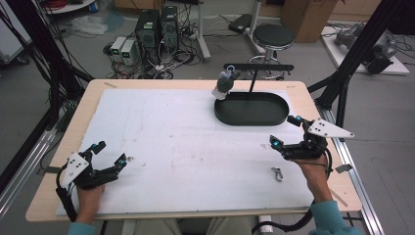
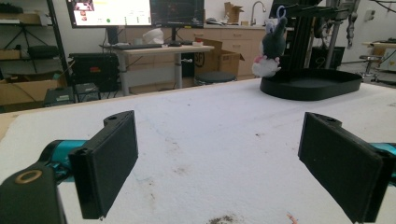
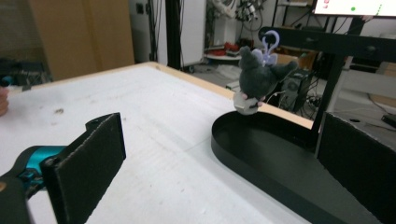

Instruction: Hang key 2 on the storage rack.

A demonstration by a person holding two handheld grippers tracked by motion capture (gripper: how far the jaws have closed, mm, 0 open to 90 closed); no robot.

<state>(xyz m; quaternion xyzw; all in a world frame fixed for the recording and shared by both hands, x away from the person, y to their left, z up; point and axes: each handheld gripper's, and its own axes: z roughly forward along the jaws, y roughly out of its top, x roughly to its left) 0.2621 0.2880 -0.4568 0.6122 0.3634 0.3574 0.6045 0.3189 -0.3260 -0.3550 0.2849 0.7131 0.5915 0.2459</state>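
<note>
The left gripper [image 1: 110,155] and right gripper [image 1: 285,131] both rest wide open and empty on the table [image 1: 176,142], so the plush toy [image 1: 225,83] hanging from the stand [image 1: 258,67] above the tray [image 1: 252,108] may swing away if 1 jaw pushes it.

Left gripper [image 1: 108,155]: black body, teal blocks behind flat black rectangular fingers [image 2: 108,163], a screw hole at each finger's top, brass-ringed hole on the near black part, pale grey three-cornered plate with dark dots on top, black cable trailing off the near end. Right gripper [image 1: 285,131]: same build, same grey plate, black cable looping under the desk edge. Both of the person's sleeves are teal.
</note>
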